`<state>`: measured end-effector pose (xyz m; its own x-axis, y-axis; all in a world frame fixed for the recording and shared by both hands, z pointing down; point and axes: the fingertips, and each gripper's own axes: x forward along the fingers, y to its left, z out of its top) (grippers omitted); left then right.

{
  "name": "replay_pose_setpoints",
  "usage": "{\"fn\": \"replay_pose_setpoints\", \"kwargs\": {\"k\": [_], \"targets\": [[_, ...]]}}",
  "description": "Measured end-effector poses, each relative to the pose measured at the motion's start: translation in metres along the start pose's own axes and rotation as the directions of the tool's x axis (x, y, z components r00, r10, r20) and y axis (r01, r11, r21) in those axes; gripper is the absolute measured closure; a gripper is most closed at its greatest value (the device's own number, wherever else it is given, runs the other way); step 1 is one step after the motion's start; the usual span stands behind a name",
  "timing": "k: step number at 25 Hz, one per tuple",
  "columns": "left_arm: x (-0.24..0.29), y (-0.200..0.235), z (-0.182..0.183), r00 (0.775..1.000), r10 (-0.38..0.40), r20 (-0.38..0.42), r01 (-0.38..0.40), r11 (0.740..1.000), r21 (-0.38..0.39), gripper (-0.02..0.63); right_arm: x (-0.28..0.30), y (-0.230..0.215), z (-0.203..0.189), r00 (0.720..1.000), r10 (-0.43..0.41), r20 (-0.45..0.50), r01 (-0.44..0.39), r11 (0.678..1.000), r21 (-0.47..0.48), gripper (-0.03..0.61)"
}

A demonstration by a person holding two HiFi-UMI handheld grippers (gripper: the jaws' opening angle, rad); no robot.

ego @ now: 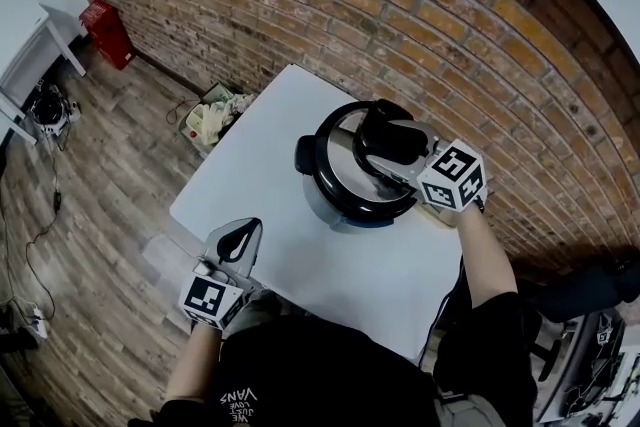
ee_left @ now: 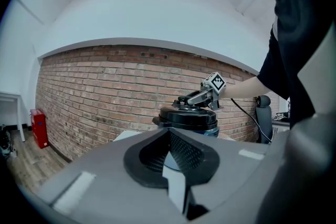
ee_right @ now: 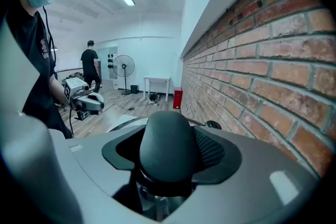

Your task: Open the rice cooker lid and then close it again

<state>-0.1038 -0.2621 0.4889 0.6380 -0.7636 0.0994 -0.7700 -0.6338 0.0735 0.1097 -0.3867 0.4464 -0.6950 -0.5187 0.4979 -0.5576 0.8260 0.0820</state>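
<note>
A brick wall [ego: 400, 25] ran past the far side of both pairs of jaws, close by the right pair, and a wooden floor [ego: 110, 145] spread out below and to the left of the left pair. The white table [ego: 270, 155] lay under both grippers, its bare top stretching from the left jaws to the right ones. The rice cooker [ego: 318, 177] stood on the table directly beneath the right jaws and well ahead of the left jaws, beyond their tips in the left gripper view. Its silver lid [ego: 340, 150] sat down on the pot inside the black rim, just under the right jaws. A red box [ego: 108, 30] stood on the floor against the wall, far beyond the left jaws. The right gripper [ego: 380, 140] reached over the lid from the person's side, its marker cube [ego: 452, 177] behind the jaws, which were pinched on the black lid handle [ee_right: 168, 139]; the rounded handle filled the gap between them. The left gripper [ego: 240, 237] hung at the near left edge of the table, well apart from the cooker, pointing roughly level, its own marker cube [ego: 210, 298] behind it. Its jaws were pressed together, with nothing between them.
</note>
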Motion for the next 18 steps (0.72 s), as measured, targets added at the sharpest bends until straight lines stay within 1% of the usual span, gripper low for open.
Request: {"fn": "replay_pose_setpoints", "kwargs": {"k": [4,7,10,12,14,18], "targets": [[0.003,-0.007,0.004,1.0,-0.016,-0.012,0.015,1.0,-0.003,0.612,-0.008,-0.001,0.003,0.998,-0.039,0.049,0.038,0.999,0.025,0.293],[0.007,-0.012,0.009,1.0,-0.026,0.013,0.026,1.0,0.009,0.612,-0.016,-0.002,0.005,0.995,-0.075,0.07,0.073,0.997,0.035,0.291],[0.01,-0.02,0.014,0.999,-0.039,0.022,0.039,0.999,0.018,0.612,-0.021,-0.003,0.007,0.987,-0.129,0.093,0.127,0.992,0.025,0.287],[0.011,-0.027,0.017,0.999,-0.045,0.029,0.044,0.999,0.023,0.612,-0.029,-0.003,0.011,0.977,-0.165,0.138,0.163,0.986,0.028,0.288],[0.011,-0.033,0.02,0.998,-0.048,0.037,0.047,0.998,0.028,0.612,-0.042,-0.004,0.018,0.962,-0.196,0.189,0.189,0.981,0.051,0.288],[0.008,-0.046,0.027,0.998,-0.045,0.053,0.043,0.998,0.039,0.612,-0.069,0.004,0.028,0.939,-0.224,0.261,0.209,0.974,0.083,0.288]]}}
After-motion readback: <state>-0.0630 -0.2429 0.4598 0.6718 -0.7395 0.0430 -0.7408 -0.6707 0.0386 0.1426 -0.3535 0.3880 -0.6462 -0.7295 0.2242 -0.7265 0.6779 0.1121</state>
